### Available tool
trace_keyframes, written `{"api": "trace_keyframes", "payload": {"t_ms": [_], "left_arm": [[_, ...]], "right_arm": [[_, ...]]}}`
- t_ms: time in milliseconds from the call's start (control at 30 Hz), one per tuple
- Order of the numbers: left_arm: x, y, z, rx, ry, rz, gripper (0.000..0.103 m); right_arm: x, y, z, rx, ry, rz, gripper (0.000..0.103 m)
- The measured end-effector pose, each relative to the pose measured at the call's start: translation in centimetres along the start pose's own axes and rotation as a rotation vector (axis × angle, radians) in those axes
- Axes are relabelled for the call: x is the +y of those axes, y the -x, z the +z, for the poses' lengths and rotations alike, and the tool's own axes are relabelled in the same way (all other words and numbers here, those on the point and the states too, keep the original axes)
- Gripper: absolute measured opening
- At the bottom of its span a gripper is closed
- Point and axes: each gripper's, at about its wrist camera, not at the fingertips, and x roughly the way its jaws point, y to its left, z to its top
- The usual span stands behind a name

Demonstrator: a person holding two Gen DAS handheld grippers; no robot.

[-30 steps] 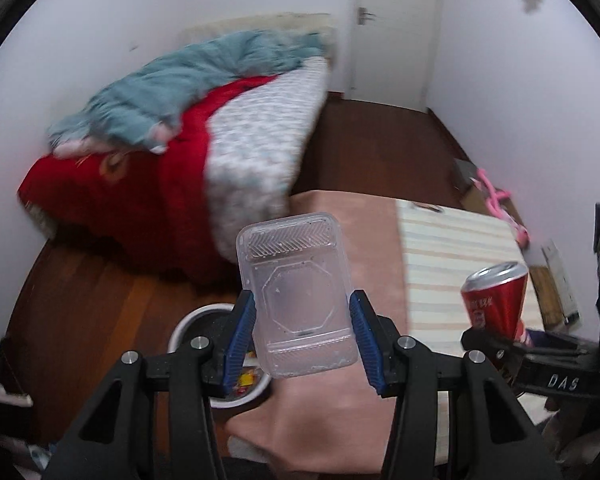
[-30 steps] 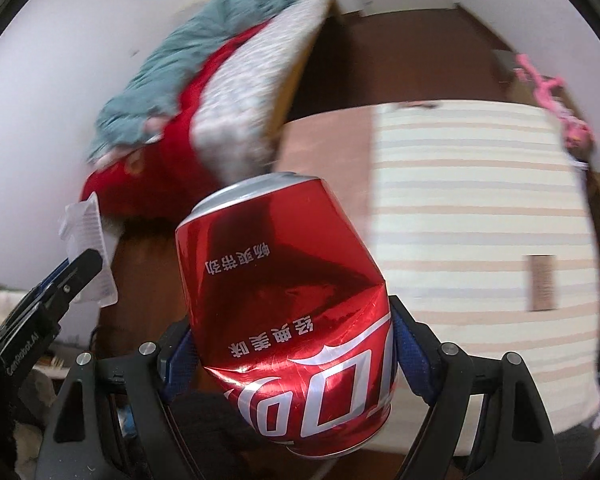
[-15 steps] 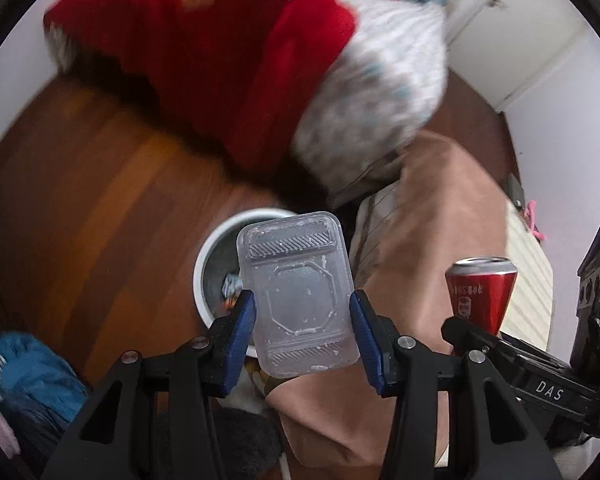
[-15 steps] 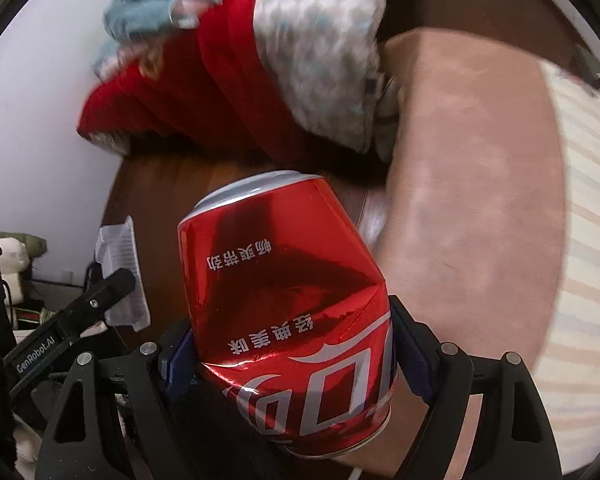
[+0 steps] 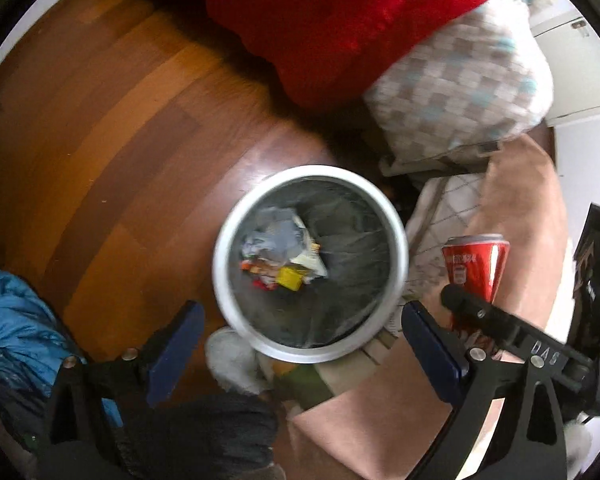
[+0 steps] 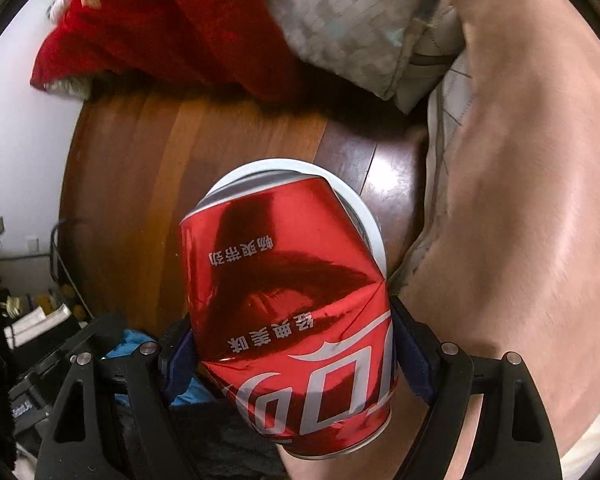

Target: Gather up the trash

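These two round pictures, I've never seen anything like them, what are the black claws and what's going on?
A person carries a two-finger clamp in each hand, and each clamp has a wide-angle camera looking along its fingers. The left camera shows the left hand-held gripper, open and empty above a white trash bin that stands on the wooden floor and already holds crumpled wrappers. The right camera shows the right hand-held gripper clamped on a dented red soda can, with the bin's rim behind it. A bed with a red blanket lies beyond.
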Motion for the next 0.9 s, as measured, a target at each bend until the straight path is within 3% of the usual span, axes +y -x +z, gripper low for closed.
{"api": "trace_keyframes", "payload": {"t_ms": [100, 267, 467, 600, 900], "left_arm": [[0.6, 0.6, -0.5, -0.035, 0.003, 0.047, 0.100], [1.6, 3.3, -1.9, -0.145, -0.013, 0.140, 0.100], [1.0, 6.6, -4.4, -0.229, -0.057, 0.206, 0.100], [0.0, 8.4, -6.3, -0.254, -0.095, 0.210, 0.100], [-2.6, 12.9, -10.5, -0.298, -0.177, 0.171, 0.100]], "right_arm": [[-0.1, -0.7, 0.4, 0.014, 0.011, 0.011, 0.101], [0.1, -0.3, -0.2, 0.006, 0.050, 0.000, 0.102], [1.3, 3.1, -3.2, -0.045, 0.140, -0.087, 0.103], [1.3, 6.0, -6.5, -0.089, 0.177, -0.146, 0.103], [0.6, 13.0, -12.1, -0.185, 0.162, -0.072, 0.103]]}}
